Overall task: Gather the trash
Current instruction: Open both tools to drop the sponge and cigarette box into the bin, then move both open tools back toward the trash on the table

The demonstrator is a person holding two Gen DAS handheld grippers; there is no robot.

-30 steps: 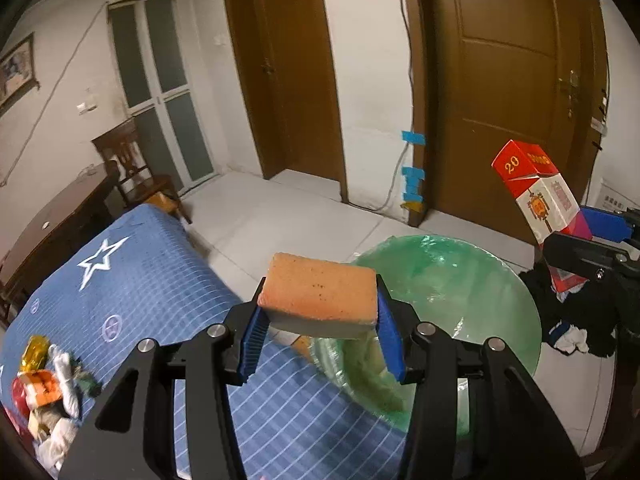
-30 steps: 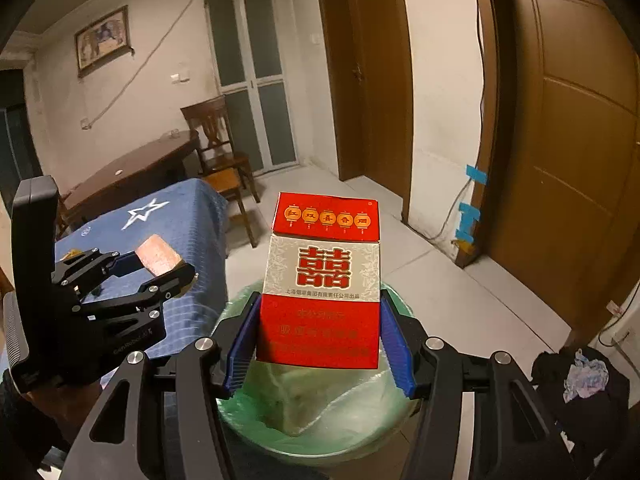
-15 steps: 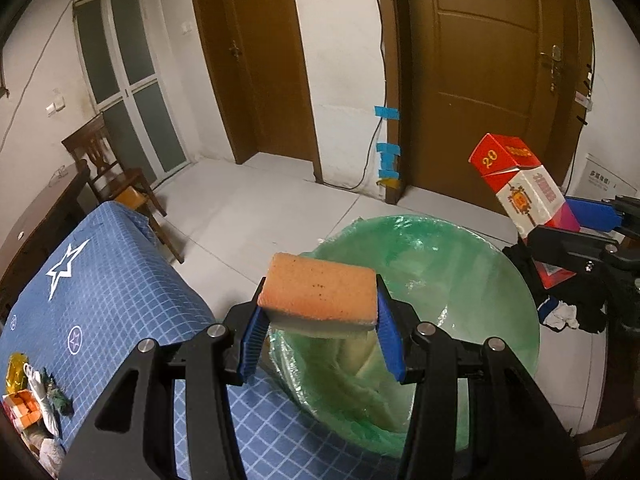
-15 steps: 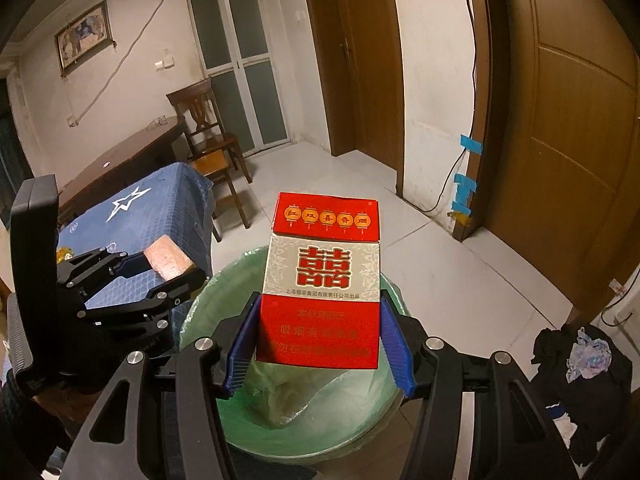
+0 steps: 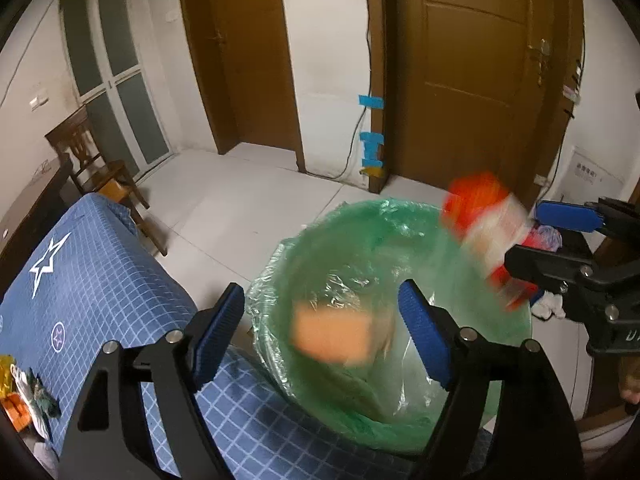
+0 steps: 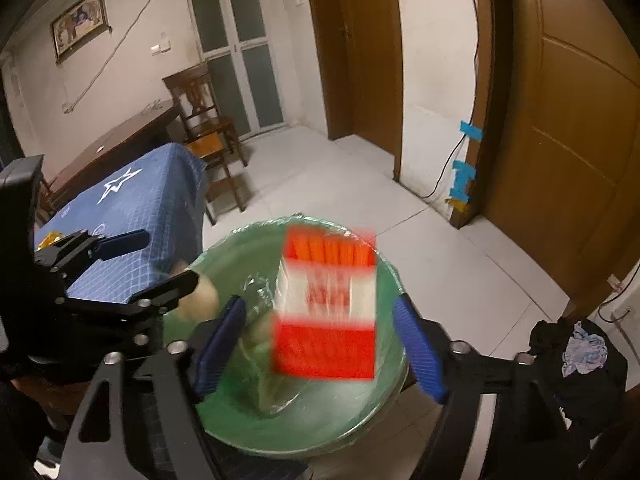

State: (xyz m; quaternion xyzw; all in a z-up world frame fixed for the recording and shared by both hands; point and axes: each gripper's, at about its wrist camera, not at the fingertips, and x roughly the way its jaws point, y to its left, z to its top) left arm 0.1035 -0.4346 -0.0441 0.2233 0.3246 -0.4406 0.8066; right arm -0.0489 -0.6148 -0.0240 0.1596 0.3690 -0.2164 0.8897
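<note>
Now both items are released: the sponge [image 5: 331, 335] and the red carton [image 6: 326, 306] are caught mid-fall (blurred) over the green-lined bin [image 5: 404, 216]. The left gripper [image 5: 324, 338] and right gripper [image 6: 320, 344] have just been opened, nothing clamped. More trash [image 5: 24, 396] is left on the blue cloth [image 5: 100, 280].

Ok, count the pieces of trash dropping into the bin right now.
2: the sponge between the left fingers, the red box between the right fingers, both blurred above the bin.
</note>
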